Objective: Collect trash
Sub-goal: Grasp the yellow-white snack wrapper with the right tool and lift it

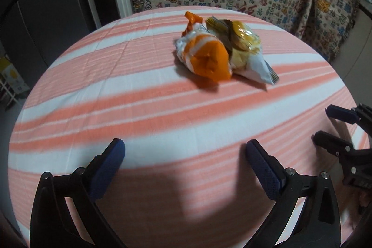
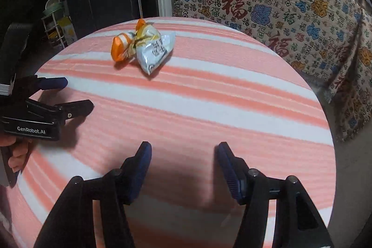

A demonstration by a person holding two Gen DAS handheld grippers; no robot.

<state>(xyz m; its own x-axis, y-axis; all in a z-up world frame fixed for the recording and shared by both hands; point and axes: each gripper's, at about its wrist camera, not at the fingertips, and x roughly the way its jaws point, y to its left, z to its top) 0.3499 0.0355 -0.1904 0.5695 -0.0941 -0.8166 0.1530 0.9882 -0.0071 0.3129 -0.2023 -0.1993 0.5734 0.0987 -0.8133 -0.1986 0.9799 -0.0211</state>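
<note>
Ahead of both sets of jaws, well beyond their tips, two crumpled snack wrappers lie touching each other on the striped surface [image 1: 97,94]: an orange wrapper [image 1: 204,57] and a silver wrapper [image 1: 246,55] with a yellowish printed face. They sit bunched together towards the far edge, so a single reach could in my judgement gather both, or each gripper could take one. The left gripper [image 1: 184,164] has its jaws spread wide apart with nothing between them, only bare cloth and their own shadow; that width suits a puffy, irregular wrapper that would slip past a narrow gap. The right gripper [image 2: 183,166] also has its jaws apart, less widely, and likewise empty. From the left wrist view the wrappers lie ahead and slightly right of the jaws' centre line; from the right wrist view they lie ahead and to the left, which puts the trash roughly between the two grippers' lines of approach. Both grippers tilt down towards the cloth, side by side and near each other, each showing at the edge of the other's view. No bin or bag for the trash is visible. Behind the surface hangs a patterned throw [image 2: 267,4].
</note>
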